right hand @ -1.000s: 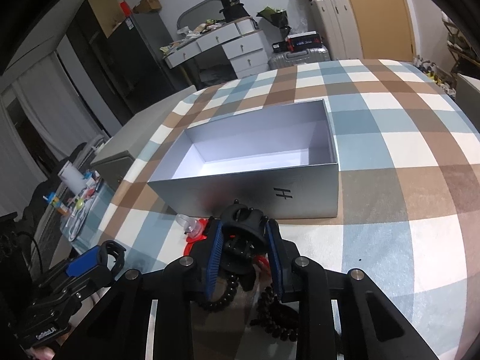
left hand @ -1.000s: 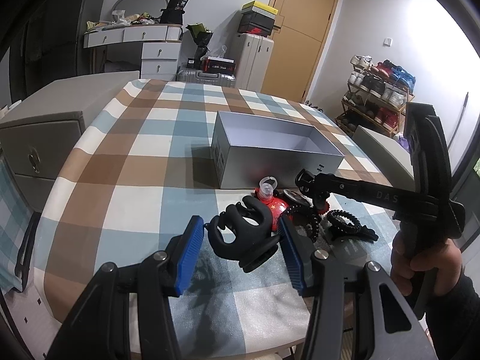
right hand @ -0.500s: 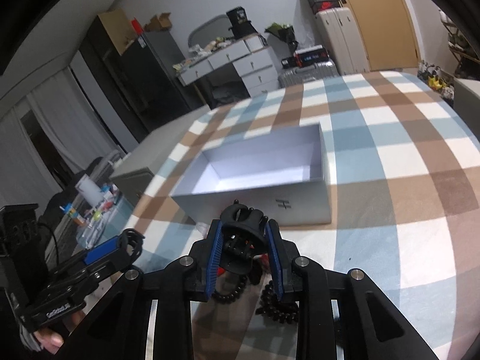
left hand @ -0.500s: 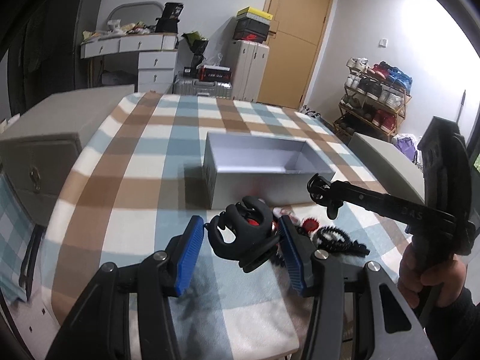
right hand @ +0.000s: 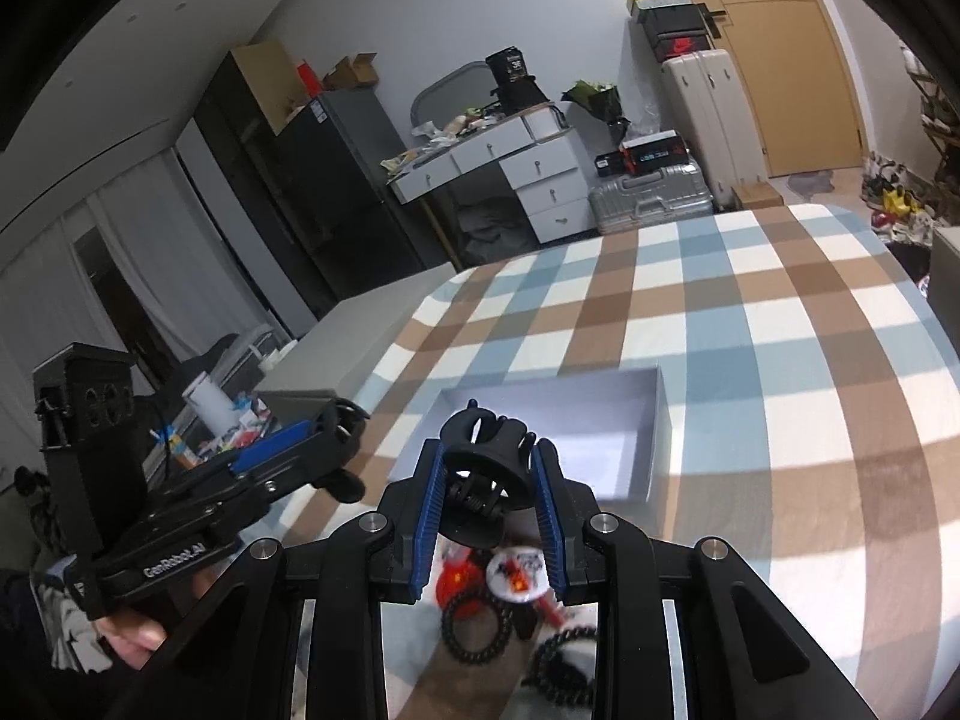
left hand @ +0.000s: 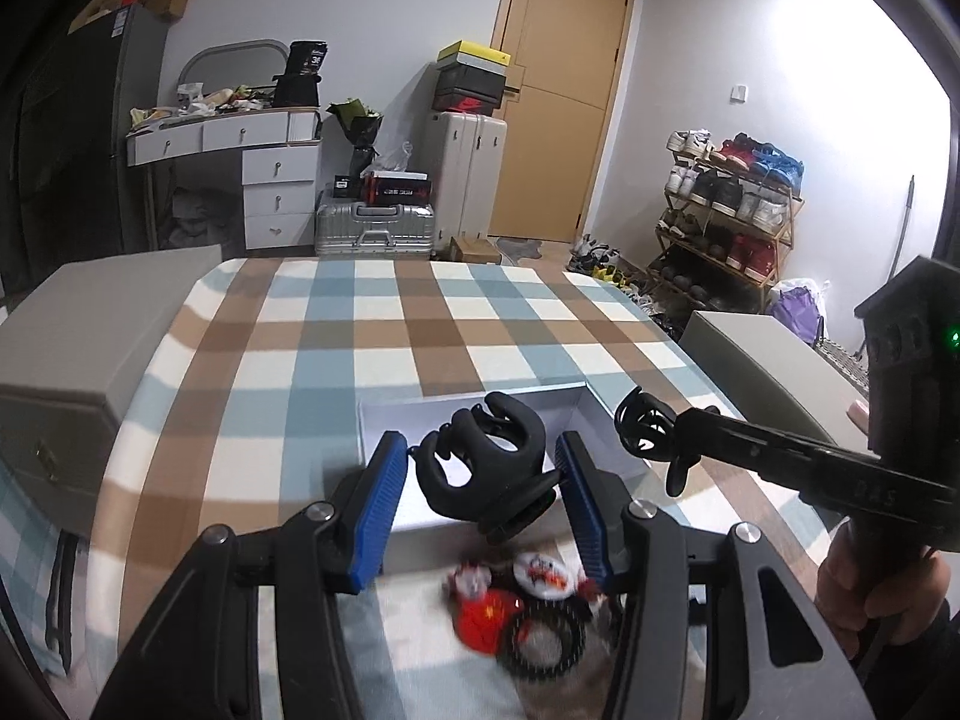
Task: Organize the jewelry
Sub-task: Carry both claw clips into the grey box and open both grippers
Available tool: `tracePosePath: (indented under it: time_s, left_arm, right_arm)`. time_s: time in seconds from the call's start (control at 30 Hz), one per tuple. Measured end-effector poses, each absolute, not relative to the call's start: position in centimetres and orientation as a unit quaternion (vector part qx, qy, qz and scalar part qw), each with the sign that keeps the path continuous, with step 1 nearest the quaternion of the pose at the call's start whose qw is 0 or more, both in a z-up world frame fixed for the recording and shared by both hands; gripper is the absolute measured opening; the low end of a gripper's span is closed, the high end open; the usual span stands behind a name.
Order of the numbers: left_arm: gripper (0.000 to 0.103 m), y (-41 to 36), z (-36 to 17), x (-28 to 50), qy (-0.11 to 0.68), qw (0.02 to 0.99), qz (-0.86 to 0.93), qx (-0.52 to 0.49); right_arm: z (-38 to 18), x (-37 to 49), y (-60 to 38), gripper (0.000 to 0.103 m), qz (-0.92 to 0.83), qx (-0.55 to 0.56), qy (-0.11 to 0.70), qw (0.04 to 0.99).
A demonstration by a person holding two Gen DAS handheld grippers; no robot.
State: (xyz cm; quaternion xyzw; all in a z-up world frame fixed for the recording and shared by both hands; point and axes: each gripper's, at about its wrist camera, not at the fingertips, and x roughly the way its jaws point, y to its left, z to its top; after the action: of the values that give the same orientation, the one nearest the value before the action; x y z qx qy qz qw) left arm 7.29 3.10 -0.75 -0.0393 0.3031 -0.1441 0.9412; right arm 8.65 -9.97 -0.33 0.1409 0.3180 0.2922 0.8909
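Observation:
My left gripper (left hand: pixel 483 474) is shut on a black claw hair clip (left hand: pixel 489 471) and holds it up over the near edge of the open grey box (left hand: pixel 396 426). My right gripper (right hand: pixel 489 483) is shut on a second black claw clip (right hand: pixel 486 468), also raised near the box (right hand: pixel 636 420); it shows in the left wrist view (left hand: pixel 651 435) too. Below on the checked cloth lie a red ornament (left hand: pixel 486 615), a round white badge (left hand: pixel 543 573) and black spiral hair ties (right hand: pixel 474 624).
The checked tablecloth (left hand: pixel 384 330) stretches far behind the box. A grey cabinet (left hand: pixel 78 324) stands left of the table and another grey box (left hand: pixel 762 354) to the right. Drawers, suitcases and a shoe rack line the walls.
Both grippers have risen from the table with their clips and moved forward over the box. The pile of small items now lies below and behind the fingertips.

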Motion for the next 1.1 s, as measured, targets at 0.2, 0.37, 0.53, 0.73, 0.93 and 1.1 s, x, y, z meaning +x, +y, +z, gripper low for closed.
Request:
tracePosePath:
  time_s: [0.2,0.37,0.53,0.73,0.93,1.1]
  left_arm:
    - [0.045,2.5,-1.6,10.3,0.328,0.931,-0.154,-0.040]
    - [0.045,2.3,-2.7,12.1,0.353,0.921,-0.159,-0.048]
    - [0.045,2.1,-3.3,12.9,0.371,0.913,-0.164,-0.050]
    - [0.045,1.6,-3.8,13.3,0.385,0.906,-0.169,-0.045]
    - [0.046,1.2,-4.0,13.4,0.398,0.900,-0.175,-0.038]
    - [0.049,1.1,-3.2,12.7,0.389,0.906,-0.167,-0.028]
  right_arm:
    - [0.1,11.7,-9.3,0.028,0.296,0.129,0.326,0.888]
    - [-1.6,14.4,-8.2,0.028,0.299,0.125,0.363,0.874]
    - [-3.7,16.4,-7.7,0.028,0.293,0.128,0.397,0.860]
    - [-5.1,17.2,-7.0,0.029,0.291,0.119,0.414,0.854]
    - [-5.3,17.2,-7.2,0.030,0.280,0.116,0.412,0.859]
    - [-4.1,16.2,-7.9,0.079,0.260,0.120,0.384,0.878]
